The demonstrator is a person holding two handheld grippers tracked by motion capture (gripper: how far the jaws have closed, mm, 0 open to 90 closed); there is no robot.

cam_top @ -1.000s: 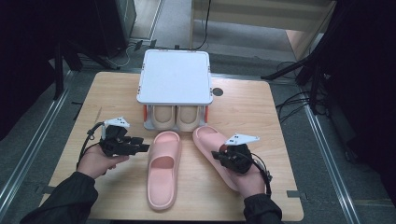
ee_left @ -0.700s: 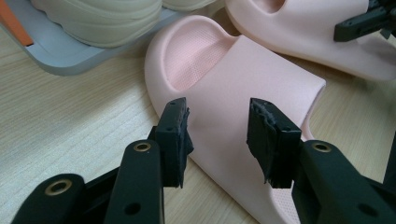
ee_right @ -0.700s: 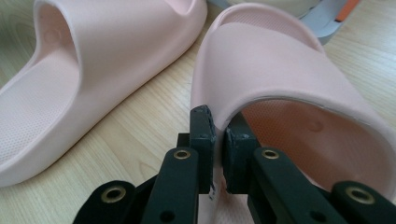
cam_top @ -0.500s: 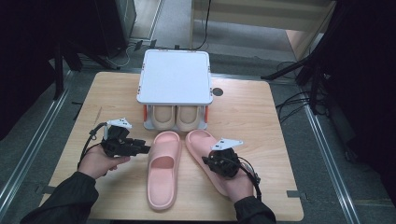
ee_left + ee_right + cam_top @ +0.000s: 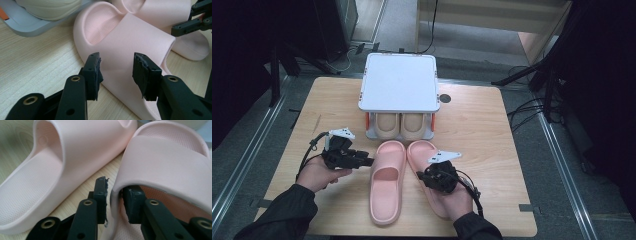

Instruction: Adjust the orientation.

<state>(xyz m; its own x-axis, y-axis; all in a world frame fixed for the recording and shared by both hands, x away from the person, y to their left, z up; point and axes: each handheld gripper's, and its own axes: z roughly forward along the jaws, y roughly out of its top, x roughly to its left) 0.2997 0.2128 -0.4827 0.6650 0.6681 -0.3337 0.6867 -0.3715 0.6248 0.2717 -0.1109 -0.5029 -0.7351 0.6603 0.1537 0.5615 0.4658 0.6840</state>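
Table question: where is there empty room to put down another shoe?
Bare wood lies right of the right slipper out to the table edge, and left of the shoe rack. The middle is crowded: both slippers, left slipper included, sit close before the rack.

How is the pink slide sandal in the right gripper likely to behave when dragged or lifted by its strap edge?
The right pink slide sandal looks like moulded foam, so probably light for its size. The right gripper pinches only the thick strap edge, which may flex and let the sole hang or swing. Its matte, dimpled surface suggests little slipping, and its flat sole on the wooden table should slide, not roll.
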